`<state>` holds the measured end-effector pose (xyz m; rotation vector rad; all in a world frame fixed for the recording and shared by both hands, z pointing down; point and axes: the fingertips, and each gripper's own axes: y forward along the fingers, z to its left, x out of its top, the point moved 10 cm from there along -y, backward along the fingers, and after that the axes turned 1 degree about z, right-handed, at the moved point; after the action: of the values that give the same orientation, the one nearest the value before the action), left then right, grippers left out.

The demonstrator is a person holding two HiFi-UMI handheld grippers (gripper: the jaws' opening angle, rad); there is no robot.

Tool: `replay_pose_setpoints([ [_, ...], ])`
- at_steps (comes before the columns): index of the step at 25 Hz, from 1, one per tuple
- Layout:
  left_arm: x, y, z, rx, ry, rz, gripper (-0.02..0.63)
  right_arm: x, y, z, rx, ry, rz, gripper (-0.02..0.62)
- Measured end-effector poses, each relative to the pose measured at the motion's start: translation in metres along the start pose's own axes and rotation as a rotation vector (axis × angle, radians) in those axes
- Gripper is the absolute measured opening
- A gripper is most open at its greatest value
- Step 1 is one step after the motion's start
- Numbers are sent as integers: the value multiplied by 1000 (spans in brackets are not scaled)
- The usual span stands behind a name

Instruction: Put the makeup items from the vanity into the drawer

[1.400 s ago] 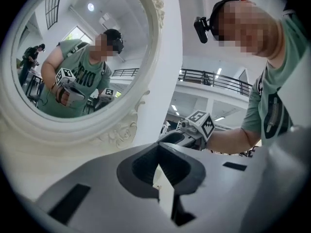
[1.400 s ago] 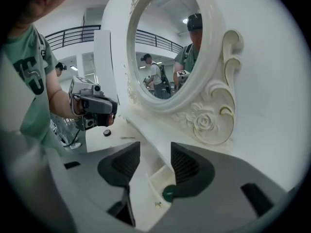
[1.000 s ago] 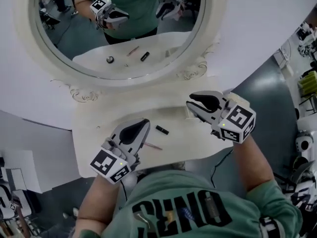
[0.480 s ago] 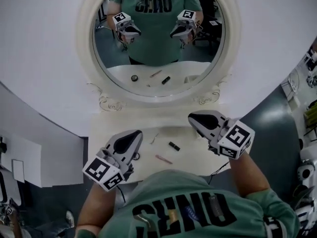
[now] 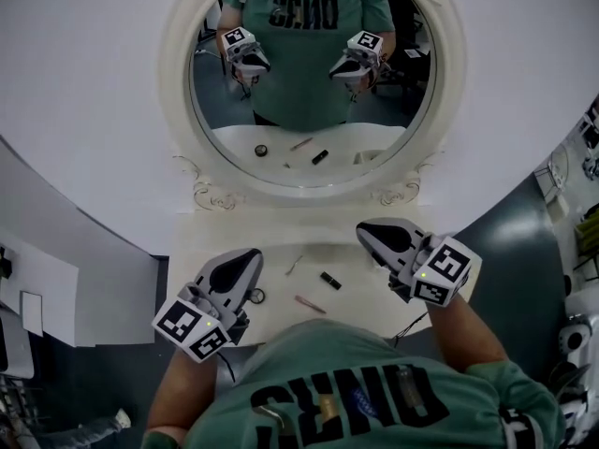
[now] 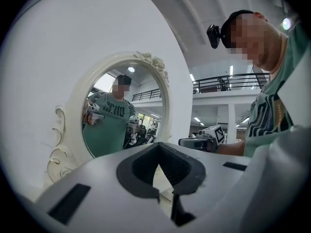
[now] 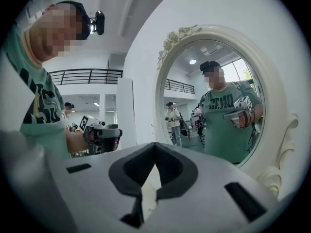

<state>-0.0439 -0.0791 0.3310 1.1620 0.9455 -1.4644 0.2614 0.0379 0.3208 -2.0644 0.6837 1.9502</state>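
**While both grippers hang empty: vanity stock, four pieces**

As seen from the head view, all listed items lie on the cream surface below the mirror, none of them held.

1. Left gripper: above the left part of the surface, tips towards the mirror. Jaws closed tip to tip, with nothing between them. Touches no item.
2. Right gripper: above the right part of the surface, level with the left one and well apart from it. Jaws brought fully together, nothing in them.
3. Black tube: short, lying flat and slanted, near the middle of the surface, between the two grippers.
4. Pink pencil: slim, lying flat near the front edge, just beside the black tube on the person's side, apart from it.
5. Thin pale stick: lying flat, left of the black tube; too small to identify.
6. Round item: small, dark-rimmed, just beside the left gripper's body; whether they touch cannot be told.
7. Mirror: oval, in an ornate cream frame, upright behind the surface. Its glass reflects the person in a green shirt, both grippers and the four items.
8. Cable: thin, dark, hanging off the front right edge of the surface.
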Motion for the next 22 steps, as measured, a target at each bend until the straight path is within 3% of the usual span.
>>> replay_pose_setpoints([
  [22,-2,4,-1,-14,3,18,8,-2,-2,0,-13,-33,40,9],
])
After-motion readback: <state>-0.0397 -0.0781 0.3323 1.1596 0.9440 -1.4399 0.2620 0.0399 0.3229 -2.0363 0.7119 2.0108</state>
